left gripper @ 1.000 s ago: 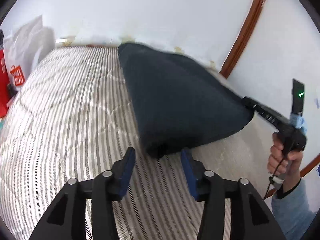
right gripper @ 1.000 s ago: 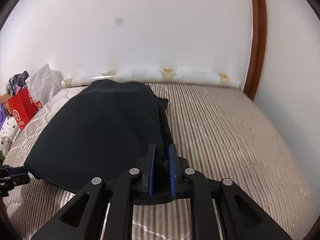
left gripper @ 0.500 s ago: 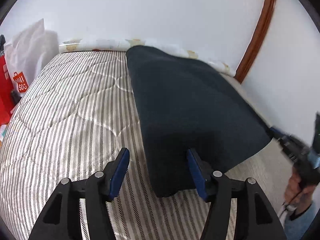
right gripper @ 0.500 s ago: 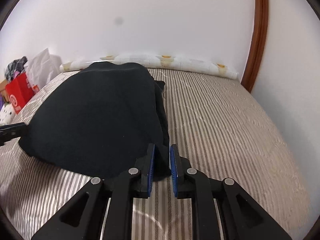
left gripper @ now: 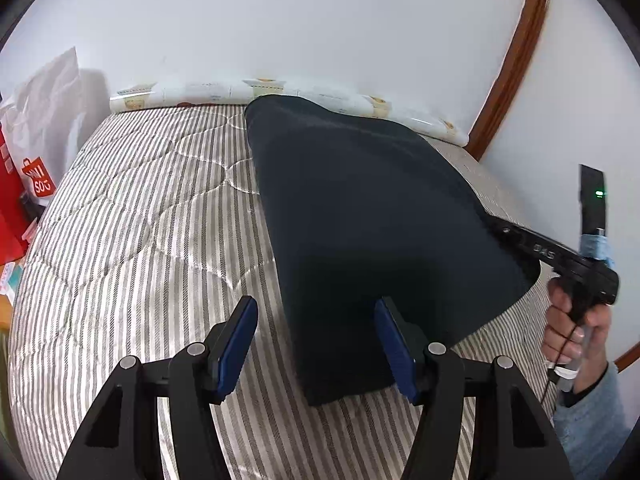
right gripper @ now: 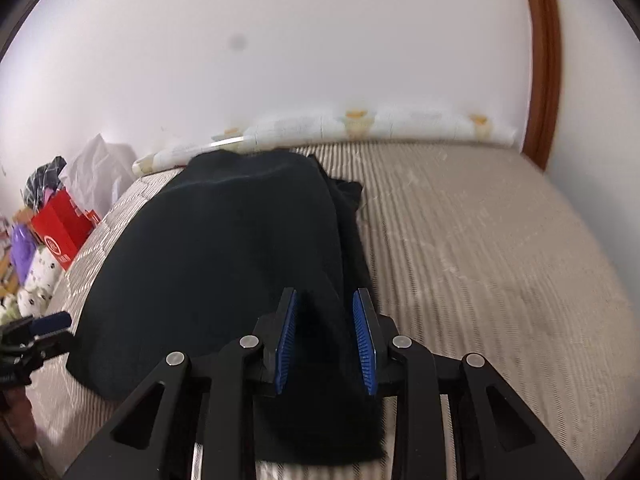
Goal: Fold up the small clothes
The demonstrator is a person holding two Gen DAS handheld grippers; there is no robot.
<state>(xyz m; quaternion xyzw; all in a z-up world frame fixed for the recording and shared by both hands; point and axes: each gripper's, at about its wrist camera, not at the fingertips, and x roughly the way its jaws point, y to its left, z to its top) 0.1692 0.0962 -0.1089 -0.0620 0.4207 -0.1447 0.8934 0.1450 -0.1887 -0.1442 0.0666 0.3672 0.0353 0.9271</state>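
A dark navy garment [left gripper: 372, 216] lies folded on the striped mattress [left gripper: 140, 216]. My left gripper [left gripper: 316, 340] is open, above its near left corner; the cloth edge lies between the blue pads. My right gripper [right gripper: 325, 334] is open, with a ridge of the garment [right gripper: 224, 248] lying loose between its pads. In the left wrist view the right gripper's body [left gripper: 560, 256] shows at the garment's right edge. In the right wrist view the left gripper [right gripper: 36, 332] shows at the far left.
A patterned white roll [left gripper: 256, 92] lies along the wall at the mattress's far edge. Red bags [right gripper: 60, 228], a white bag and soft toys stand off the left side. A wooden door frame [left gripper: 516, 48] rises at the right.
My right gripper has opened and let go of the garment, which now rests on the mattress. My left gripper has opened wider and moved over the near corner.
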